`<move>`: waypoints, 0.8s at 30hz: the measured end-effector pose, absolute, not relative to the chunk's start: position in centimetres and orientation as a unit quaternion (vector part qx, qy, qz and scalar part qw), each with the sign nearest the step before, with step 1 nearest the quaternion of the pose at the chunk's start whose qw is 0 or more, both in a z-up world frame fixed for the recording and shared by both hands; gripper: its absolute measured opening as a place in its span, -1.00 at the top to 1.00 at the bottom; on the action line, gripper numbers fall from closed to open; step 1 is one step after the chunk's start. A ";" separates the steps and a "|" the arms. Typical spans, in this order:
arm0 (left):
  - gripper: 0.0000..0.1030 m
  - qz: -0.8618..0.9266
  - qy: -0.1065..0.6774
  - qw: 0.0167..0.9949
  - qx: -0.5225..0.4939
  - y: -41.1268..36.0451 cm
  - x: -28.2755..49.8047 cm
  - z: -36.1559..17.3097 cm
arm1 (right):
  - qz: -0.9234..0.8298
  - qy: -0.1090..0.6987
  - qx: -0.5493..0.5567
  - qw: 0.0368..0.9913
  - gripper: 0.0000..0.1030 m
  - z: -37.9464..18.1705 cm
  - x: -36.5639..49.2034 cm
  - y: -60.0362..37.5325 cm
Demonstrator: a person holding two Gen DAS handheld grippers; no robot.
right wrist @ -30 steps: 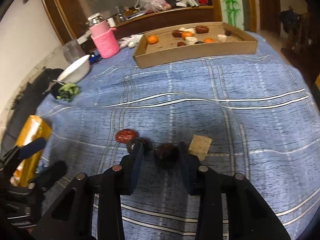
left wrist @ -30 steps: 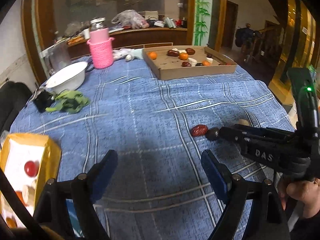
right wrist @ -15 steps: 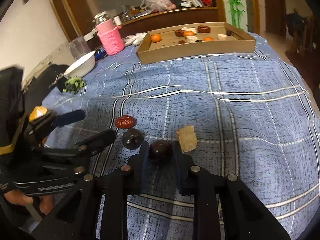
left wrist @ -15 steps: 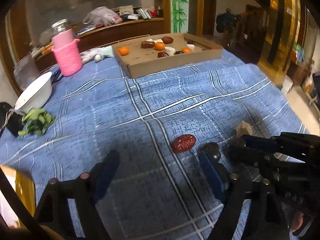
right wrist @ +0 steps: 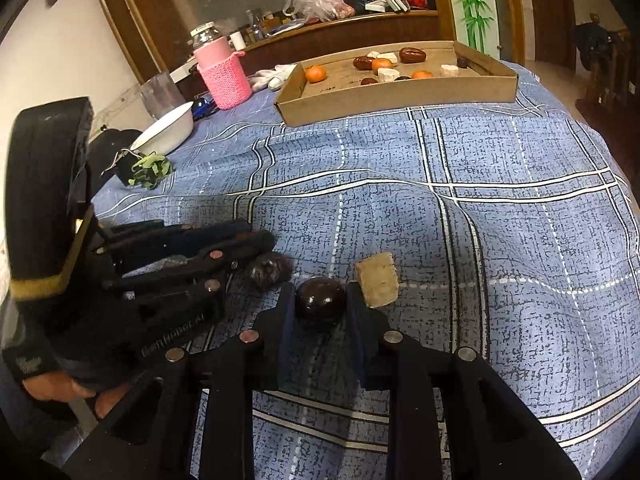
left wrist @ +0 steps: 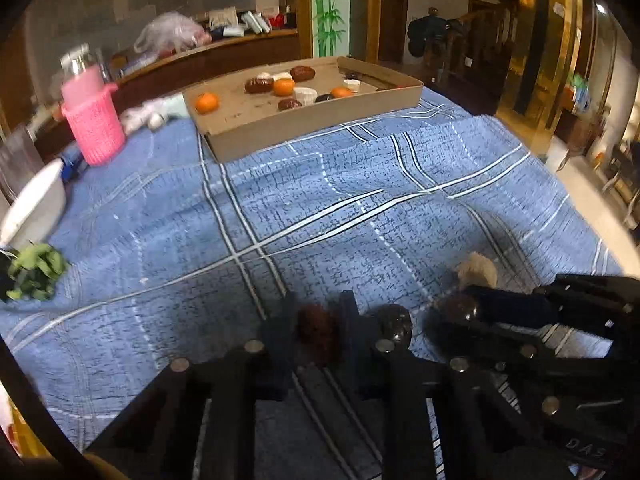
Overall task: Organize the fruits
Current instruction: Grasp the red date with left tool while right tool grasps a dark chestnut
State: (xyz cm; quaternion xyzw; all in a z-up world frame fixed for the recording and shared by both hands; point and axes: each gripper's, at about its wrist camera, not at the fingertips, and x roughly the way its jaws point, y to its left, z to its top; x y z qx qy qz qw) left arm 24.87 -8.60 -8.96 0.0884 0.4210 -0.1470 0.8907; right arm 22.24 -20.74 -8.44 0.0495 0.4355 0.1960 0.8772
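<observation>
My right tongs (right wrist: 321,300) are clamped on a dark round fruit (right wrist: 320,303), both pads pressed to its sides. Just right of it a tan block (right wrist: 378,279) touches the right finger. To the left, my left tongs (right wrist: 256,240) reach in low over the blue checked cloth (right wrist: 480,220) — closed, what they hold is hidden. A wrinkled dark fruit (right wrist: 267,271) lies just beside their tips. Far back sits a box (right wrist: 396,96) with oranges and dates.
</observation>
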 end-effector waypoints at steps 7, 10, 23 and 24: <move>0.57 -0.141 0.428 0.890 0.069 -6.6 23.5 -8.6 | 0.189 0.432 0.046 0.881 0.57 -8.1 21.2 -20.8; 0.57 -0.140 0.423 0.893 0.065 -5.9 22.5 -8.1 | 0.187 0.431 0.047 0.882 0.57 -7.9 20.4 -20.8; 0.57 -0.126 0.407 0.904 0.039 -2.8 16.9 -5.9 | 0.179 0.399 0.056 0.898 0.58 -5.2 15.6 -20.9; 0.57 -0.127 0.404 0.905 0.036 -2.5 16.3 -5.6 | 0.180 0.396 0.057 0.899 0.58 -4.9 14.9 -20.9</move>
